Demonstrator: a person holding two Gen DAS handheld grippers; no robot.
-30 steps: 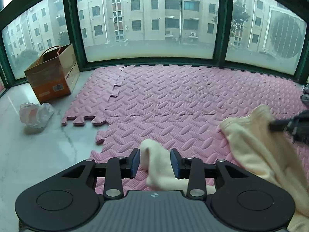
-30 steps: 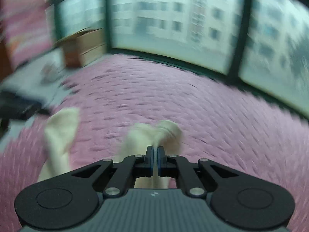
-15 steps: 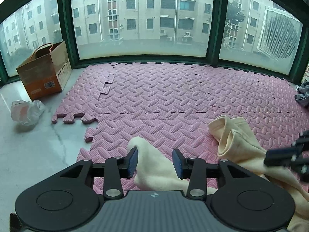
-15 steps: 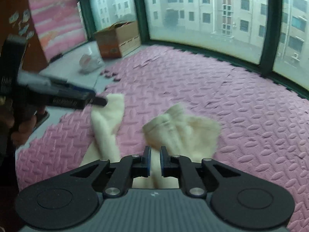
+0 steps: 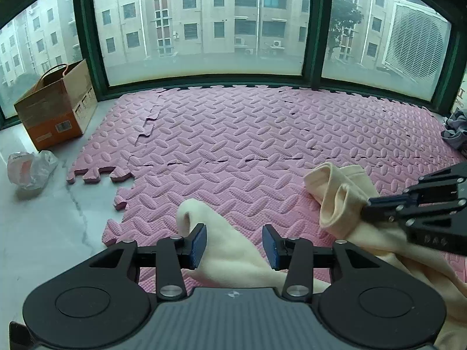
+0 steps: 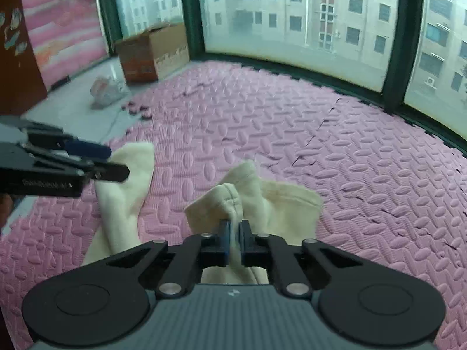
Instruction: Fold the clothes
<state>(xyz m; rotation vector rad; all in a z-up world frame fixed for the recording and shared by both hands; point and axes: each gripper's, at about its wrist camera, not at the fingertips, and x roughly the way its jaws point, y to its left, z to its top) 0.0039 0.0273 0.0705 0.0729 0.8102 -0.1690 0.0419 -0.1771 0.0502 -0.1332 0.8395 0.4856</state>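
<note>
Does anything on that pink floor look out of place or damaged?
Yes. The pink foam mat has tiles pulling apart, with dark gaps along the seams and a lifted edge at its left. A crumpled plastic bag lies on the bare floor beside the cardboard box.

Cream garment (image 5: 233, 250): soft, matt, fleecy cloth with stitched hems. Pink floor mat (image 5: 233, 145): foam, matt, embossed with raised ribs. Bare floor (image 5: 43, 218): glossy, marble-like, veined. Box (image 5: 55, 108): dull brown cardboard. Bag (image 5: 29, 169): thin crinkled plastic. Left hand-held gripper (image 5: 233, 245): matt black plastic, metal rivets, blue pads.
</note>
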